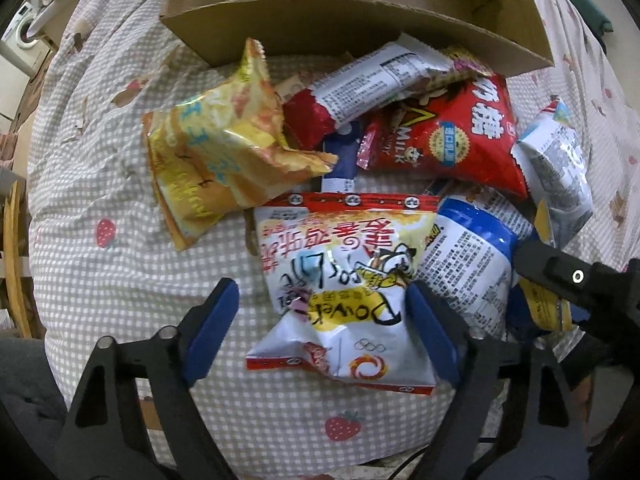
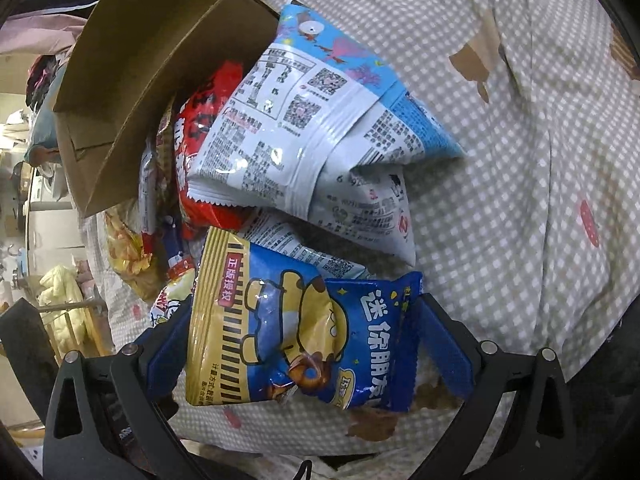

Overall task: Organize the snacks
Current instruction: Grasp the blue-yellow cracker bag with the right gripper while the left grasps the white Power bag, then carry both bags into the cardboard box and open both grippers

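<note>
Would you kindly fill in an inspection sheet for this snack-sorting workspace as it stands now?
Surface: checked strawberry-print cloth, wrinkled.
Job's things: snack bags heaped before an open cardboard box; no snacks visible inside it.
Clutter: nothing seen.
Grippers: left gripper open, straddling the white Power bag, right finger touching it; right gripper astride the blue-and-yellow bag, grip unclear.
Cables: dark cable at the bottom edge.
Surroundings: washing machine far left.

checked strawberry-print sheet | washing machine far left
</note>
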The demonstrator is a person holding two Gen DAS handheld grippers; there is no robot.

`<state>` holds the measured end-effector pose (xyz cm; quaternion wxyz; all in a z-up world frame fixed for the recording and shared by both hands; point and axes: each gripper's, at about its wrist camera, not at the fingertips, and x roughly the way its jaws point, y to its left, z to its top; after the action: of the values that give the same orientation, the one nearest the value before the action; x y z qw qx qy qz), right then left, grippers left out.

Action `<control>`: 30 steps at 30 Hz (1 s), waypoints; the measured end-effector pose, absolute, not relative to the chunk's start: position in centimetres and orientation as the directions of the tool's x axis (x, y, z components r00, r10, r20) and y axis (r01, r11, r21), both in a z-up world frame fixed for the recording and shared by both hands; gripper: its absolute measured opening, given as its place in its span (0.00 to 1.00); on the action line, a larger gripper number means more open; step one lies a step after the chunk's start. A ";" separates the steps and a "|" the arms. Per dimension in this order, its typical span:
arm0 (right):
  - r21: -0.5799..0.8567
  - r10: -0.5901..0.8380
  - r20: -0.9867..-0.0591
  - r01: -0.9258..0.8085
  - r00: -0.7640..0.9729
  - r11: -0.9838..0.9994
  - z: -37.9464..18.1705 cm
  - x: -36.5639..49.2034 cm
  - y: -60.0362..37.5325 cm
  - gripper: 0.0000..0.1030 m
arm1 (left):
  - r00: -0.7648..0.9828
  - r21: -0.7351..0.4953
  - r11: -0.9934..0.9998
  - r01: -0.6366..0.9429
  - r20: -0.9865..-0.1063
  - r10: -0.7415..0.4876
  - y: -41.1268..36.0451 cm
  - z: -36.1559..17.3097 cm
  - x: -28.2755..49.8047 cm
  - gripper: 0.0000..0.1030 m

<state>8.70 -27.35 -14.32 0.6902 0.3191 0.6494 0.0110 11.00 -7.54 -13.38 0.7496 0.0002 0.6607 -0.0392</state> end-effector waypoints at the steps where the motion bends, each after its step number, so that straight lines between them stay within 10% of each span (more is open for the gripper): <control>1: 0.455 0.430 -0.889 0.401 0.157 0.795 -14.4 8.7 -27.5 1.00 | 0.122 -0.051 0.997 0.062 -0.991 -0.058 -7.8 -13.7 11.3 0.77; 14: 0.438 0.418 -0.898 0.376 0.139 0.817 -14.9 8.9 -25.7 1.00 | 0.124 -0.057 0.992 0.115 -0.990 -0.072 -8.6 -15.3 10.6 0.41; 30: 0.475 0.429 -0.876 0.246 0.221 0.845 -10.3 6.4 -25.9 0.42 | 0.197 -0.124 0.982 0.146 -0.969 -0.151 -7.6 -10.4 6.4 0.34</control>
<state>6.37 -25.93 -10.26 0.7325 0.2717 0.6210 0.0623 6.36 -7.58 -10.36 0.7735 -0.0021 0.6264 -0.0960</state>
